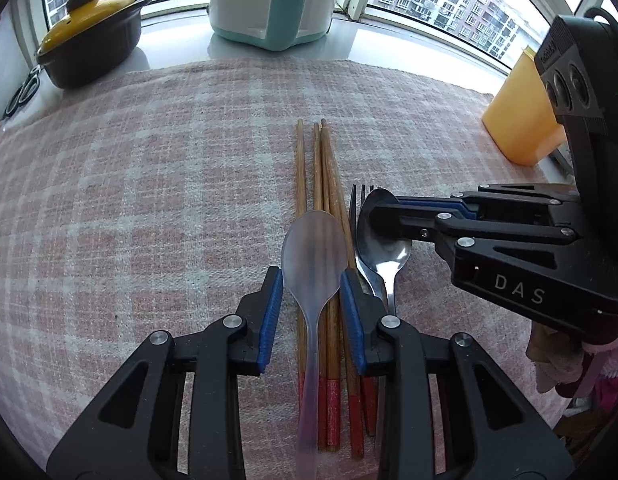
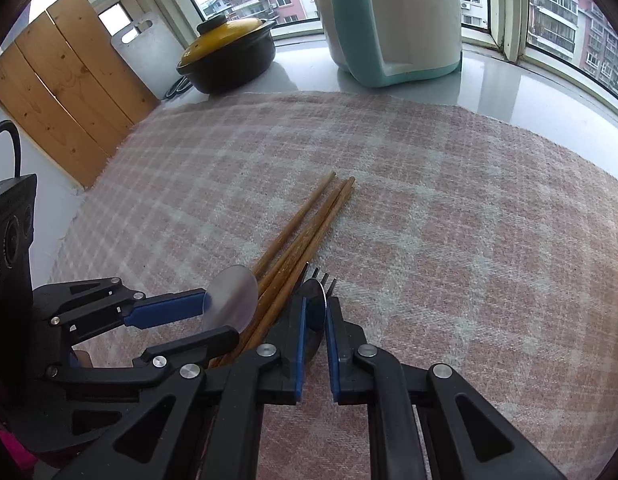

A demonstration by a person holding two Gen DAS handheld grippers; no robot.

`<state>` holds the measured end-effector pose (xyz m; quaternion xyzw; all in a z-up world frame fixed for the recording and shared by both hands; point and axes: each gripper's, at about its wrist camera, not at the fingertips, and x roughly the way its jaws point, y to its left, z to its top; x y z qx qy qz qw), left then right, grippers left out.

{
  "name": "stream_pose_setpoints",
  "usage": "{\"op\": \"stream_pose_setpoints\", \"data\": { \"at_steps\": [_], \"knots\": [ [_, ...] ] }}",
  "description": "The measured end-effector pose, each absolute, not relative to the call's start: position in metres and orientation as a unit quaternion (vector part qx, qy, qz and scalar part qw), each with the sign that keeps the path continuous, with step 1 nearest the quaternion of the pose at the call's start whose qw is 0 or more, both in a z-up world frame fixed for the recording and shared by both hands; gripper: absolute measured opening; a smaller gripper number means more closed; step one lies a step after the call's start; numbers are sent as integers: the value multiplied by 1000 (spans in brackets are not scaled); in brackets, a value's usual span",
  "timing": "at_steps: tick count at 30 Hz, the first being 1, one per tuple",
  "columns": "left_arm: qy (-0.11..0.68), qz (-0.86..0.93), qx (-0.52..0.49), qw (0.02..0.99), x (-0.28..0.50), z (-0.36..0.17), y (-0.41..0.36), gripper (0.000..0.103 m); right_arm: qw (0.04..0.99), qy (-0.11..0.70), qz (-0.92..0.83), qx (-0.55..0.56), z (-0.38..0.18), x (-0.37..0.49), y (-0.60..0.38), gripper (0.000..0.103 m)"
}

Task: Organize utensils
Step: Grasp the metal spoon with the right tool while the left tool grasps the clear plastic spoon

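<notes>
Flanking chopsticks [image 1: 323, 216], pot [image 1: 89, 36], orange cup [image 1: 521, 116], teal container [image 1: 273, 0]

A: Where are the chopsticks [image 1: 320, 208] laid?
B: On the cloth [image 1: 149, 200], mid-surface; the plastic spoon [image 1: 313, 256] is rested on them.

A: And to their right?
B: The fork [image 1: 355, 216] is laid, with the metal spoon [image 1: 385, 240] on it.

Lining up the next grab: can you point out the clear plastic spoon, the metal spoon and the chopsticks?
clear plastic spoon [image 1: 313, 250]: left wrist view, middle of its bowl.
metal spoon [image 1: 389, 254]: left wrist view, lower part of its bowl.
chopsticks [image 2: 309, 220]: right wrist view, bare wooden shafts near the tips.
</notes>
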<state>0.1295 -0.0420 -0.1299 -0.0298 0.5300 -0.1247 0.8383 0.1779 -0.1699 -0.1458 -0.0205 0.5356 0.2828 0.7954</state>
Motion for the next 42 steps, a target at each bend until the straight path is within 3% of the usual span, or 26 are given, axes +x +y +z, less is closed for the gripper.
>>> {"op": "stream_pose_setpoints", "data": {
  "at_steps": [2, 3, 5, 10, 12, 16, 24, 42],
  "knots": [
    [530, -125, -24, 838, 130, -130, -44, 32, 795, 536, 283, -18, -146, 178, -171, 6],
    [531, -125, -23, 838, 130, -130, -45, 39, 795, 536, 283, -15, -145, 178, -171, 5],
    [530, -125, -20, 839, 131, -130, -46, 44, 796, 535, 283, -10, -144, 179, -173, 2],
    [530, -125, -11, 839, 132, -134, -49, 44, 795, 536, 285, -4, -144, 180, -176, 2],
    [529, -126, -14, 839, 132, -134, -49, 37, 794, 536, 286, -5, -145, 180, -176, 2],
    [526, -128, -14, 841, 133, -133, -49, 36, 787, 544, 289, -6, -148, 181, -176, 9],
    [521, -127, -19, 844, 129, -129, -42, 35, 793, 537, 289, 3, -145, 179, -174, 1],
    [484, -123, -39, 865, 115, -90, -30, 35, 816, 503, 282, 39, -111, 168, -209, 0]
  ]
}}
